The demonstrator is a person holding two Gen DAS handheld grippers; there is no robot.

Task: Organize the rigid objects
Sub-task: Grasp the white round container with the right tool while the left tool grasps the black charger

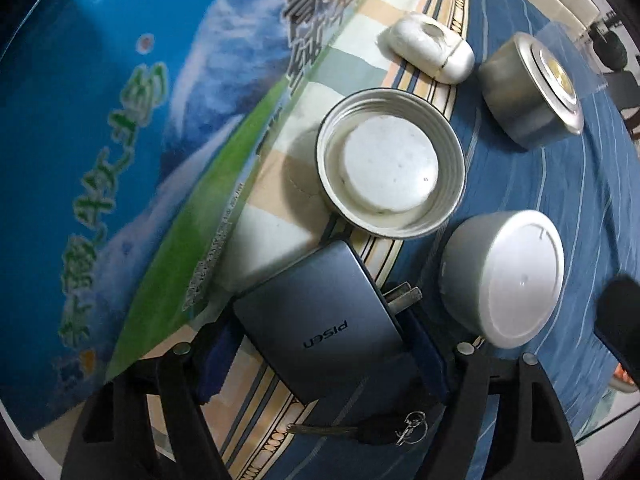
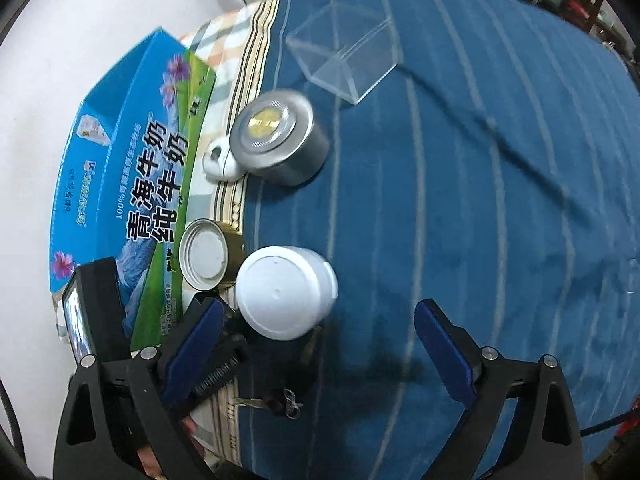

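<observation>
Left claw [image 1: 320, 344] pinching grey charger [image 1: 320, 320] by 2 edges nr milk box [image 1: 100, 160]; right claw [image 2: 316, 344] spread over bare blue cloth [image 2: 480, 200].

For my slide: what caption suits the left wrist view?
Left gripper fingers clamp a PISEN charger beside an upturned lid.

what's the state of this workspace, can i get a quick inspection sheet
surface: blue striped cloth with a checked and banded border, bare on the side away from the carton
job's things: grey PISEN power bank, open tin with a white disc inside, white-lidded jar, grey tin with gold centre, white case, clear plastic box
clutter: blue milk carton along the cloth's edge; key on a ring
grippers: left gripper has its pads against the power bank's sides; right gripper open, nothing between its fingers, jar just ahead
cables: dark cable at the edge of the right wrist view
surroundings: pale floor, cluttered background
</observation>
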